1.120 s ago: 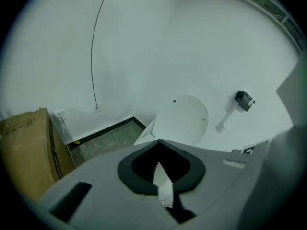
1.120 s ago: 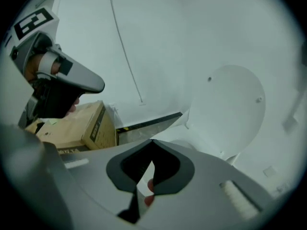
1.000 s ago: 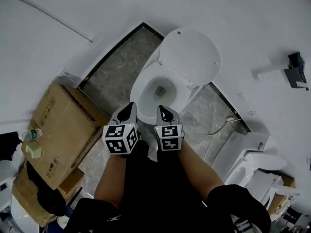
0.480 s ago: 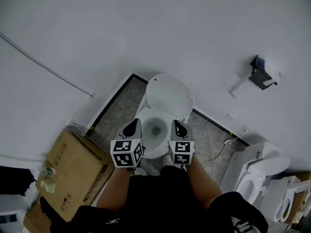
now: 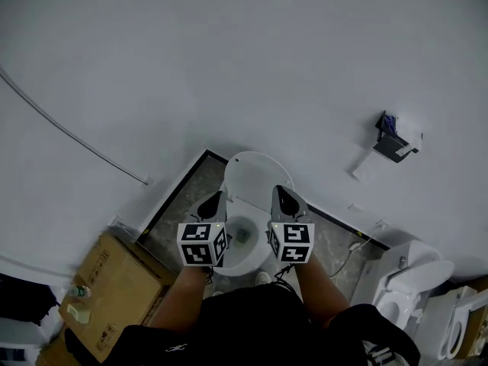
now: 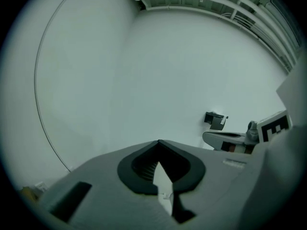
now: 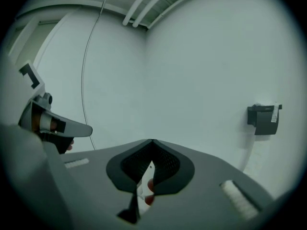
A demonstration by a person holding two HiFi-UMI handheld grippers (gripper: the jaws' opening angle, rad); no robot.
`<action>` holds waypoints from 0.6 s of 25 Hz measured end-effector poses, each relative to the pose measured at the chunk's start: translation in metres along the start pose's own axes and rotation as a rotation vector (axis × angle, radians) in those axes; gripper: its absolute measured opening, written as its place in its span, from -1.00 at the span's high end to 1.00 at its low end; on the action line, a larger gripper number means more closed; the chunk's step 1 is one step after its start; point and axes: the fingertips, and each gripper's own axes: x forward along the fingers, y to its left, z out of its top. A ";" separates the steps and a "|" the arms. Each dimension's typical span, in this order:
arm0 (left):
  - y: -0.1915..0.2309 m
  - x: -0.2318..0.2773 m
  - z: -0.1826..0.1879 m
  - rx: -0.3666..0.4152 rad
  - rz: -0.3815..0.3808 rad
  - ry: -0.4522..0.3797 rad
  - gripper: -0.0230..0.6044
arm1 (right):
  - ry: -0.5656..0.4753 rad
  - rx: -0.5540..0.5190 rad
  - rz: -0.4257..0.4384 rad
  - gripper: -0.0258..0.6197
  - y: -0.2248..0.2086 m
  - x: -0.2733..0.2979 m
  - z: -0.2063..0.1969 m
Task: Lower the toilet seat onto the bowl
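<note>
Both the left gripper (image 5: 214, 200) and the right gripper (image 5: 281, 195) have risen, clenched and empty, above the bowl (image 5: 248, 256). The toilet seat (image 5: 255, 174) remains upright, so lowering hasn't started.

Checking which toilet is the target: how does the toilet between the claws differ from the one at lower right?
The middle toilet sits on the grey tiled strip; the right toilet sits off it. The middle toilet lies between the left claw and right claw; the right toilet lies far right. Both are white, lids raised.
</note>
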 end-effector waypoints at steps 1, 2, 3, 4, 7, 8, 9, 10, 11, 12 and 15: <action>-0.002 0.001 0.005 0.003 -0.003 -0.005 0.90 | -0.008 0.016 0.007 0.90 0.000 0.000 0.007; -0.003 0.002 0.010 0.006 -0.004 -0.012 0.90 | -0.013 0.034 0.015 0.90 -0.001 0.001 0.013; -0.004 0.002 0.014 0.008 -0.003 -0.020 0.90 | -0.016 0.049 0.022 0.90 -0.001 0.002 0.019; -0.003 0.003 0.019 0.009 -0.001 -0.027 0.89 | -0.018 0.058 0.029 0.90 0.000 0.004 0.025; 0.000 0.005 0.028 0.009 0.002 -0.040 0.90 | -0.029 0.055 0.043 0.90 0.003 0.006 0.038; 0.000 0.007 0.031 0.010 0.002 -0.042 0.89 | -0.036 0.058 0.046 0.90 0.002 0.007 0.042; 0.000 0.010 0.033 0.010 0.001 -0.044 0.89 | -0.041 0.063 0.049 0.90 0.001 0.009 0.045; 0.000 0.012 0.035 0.009 0.000 -0.046 0.89 | -0.043 0.068 0.051 0.90 0.000 0.011 0.047; 0.000 0.014 0.036 0.011 -0.002 -0.046 0.89 | -0.044 0.070 0.052 0.91 0.000 0.013 0.048; 0.000 0.016 0.036 0.013 -0.003 -0.046 0.89 | -0.045 0.070 0.053 0.91 -0.001 0.015 0.049; 0.000 0.020 0.039 0.018 -0.005 -0.044 0.90 | -0.049 0.068 0.058 0.90 0.001 0.020 0.050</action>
